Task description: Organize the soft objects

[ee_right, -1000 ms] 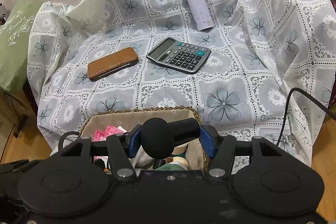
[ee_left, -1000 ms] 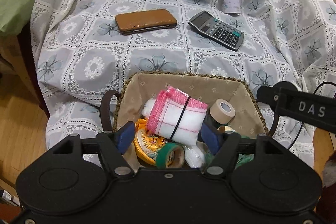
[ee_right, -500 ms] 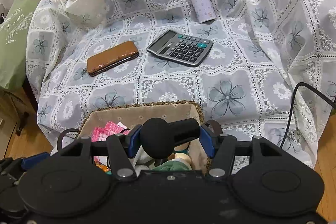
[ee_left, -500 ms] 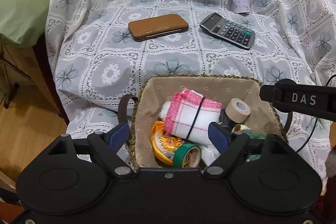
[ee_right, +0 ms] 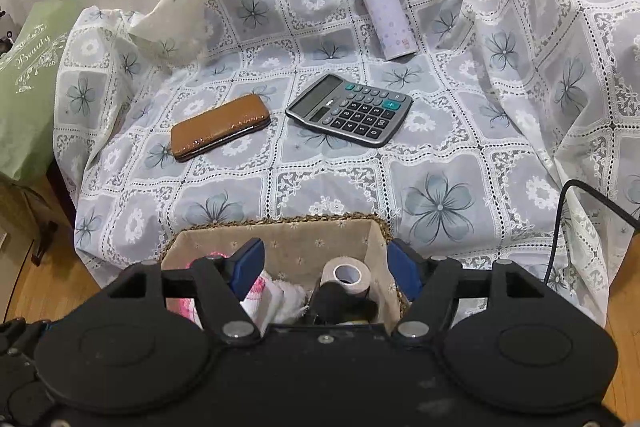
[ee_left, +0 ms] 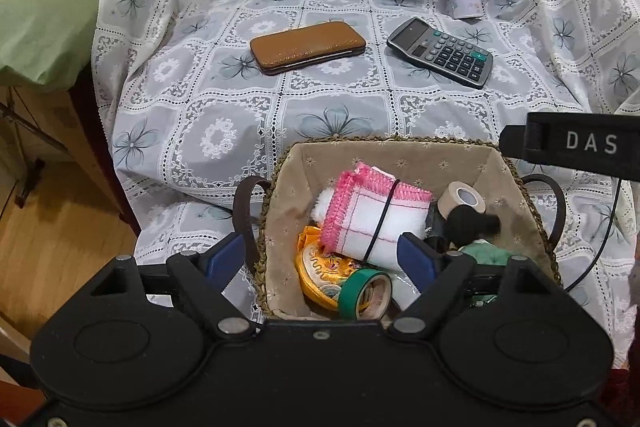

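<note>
Just ahead of the tool sits a basket [ee_left: 516,171] with a beige lining dotted with small pale flowers and a brown woven rim, holding a white cloth [ee_left: 376,217] edged and checked in pink, a green tape roll [ee_left: 364,293], a beige tape roll [ee_left: 460,197] and an orange-yellow pouch [ee_left: 320,271]. Farther out, the white lace cover [ee_right: 440,203] carries grey squares with dark-lined blue-grey flowers. On it lie a tan brown case [ee_right: 220,127], a grey calculator [ee_right: 350,109] with black keys and one teal, and a lilac bottle [ee_right: 386,15] with tiny flowers.

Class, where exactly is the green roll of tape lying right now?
In the left wrist view, the green roll of tape lies inside the basket, at its near edge, against the orange tin and below the pink-edged cloth.
</note>
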The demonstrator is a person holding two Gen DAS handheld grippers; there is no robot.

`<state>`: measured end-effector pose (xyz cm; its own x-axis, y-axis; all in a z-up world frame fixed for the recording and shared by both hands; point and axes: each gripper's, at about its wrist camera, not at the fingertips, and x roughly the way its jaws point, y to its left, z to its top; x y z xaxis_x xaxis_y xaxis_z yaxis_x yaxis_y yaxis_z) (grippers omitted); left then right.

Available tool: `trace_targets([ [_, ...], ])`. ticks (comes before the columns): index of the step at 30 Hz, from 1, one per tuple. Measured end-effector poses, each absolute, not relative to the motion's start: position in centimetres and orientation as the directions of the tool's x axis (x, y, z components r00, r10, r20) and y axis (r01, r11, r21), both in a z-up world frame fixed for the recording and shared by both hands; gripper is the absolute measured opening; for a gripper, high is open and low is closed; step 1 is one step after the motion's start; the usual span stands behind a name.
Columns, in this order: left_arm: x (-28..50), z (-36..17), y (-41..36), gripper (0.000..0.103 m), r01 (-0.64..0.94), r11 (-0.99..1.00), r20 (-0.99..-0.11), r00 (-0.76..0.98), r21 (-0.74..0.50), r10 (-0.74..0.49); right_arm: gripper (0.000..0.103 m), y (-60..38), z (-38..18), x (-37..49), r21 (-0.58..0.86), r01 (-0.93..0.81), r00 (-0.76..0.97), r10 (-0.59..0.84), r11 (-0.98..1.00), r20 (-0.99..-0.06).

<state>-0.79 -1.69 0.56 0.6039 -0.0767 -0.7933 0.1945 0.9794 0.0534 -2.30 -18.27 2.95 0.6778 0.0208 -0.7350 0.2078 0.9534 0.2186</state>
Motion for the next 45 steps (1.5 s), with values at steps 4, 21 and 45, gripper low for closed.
trace_targets([
  [4,-0.8,0.6,-1.7,0.080,0.196,0.979,-0.792,0.606,0.055,-0.077,0.073,-18.6,3.0,-2.6,0.214,0.211,0.671,0.018,0.954,-0.741],
  [21,-1.1,1.1,-2.1,0.080,0.209,0.976,-0.784,0.616,0.064,-0.080,0.082,-19.1,2.0,-4.9,0.145,0.240,0.618,-0.036,0.960,-0.785],
  [45,-1.0,0.9,-2.6,0.081,0.211,0.975,-0.808,0.585,0.065,-0.073,0.084,-19.5,2.0,-5.4,0.146,0.249,0.611,-0.038,0.957,-0.791],
])
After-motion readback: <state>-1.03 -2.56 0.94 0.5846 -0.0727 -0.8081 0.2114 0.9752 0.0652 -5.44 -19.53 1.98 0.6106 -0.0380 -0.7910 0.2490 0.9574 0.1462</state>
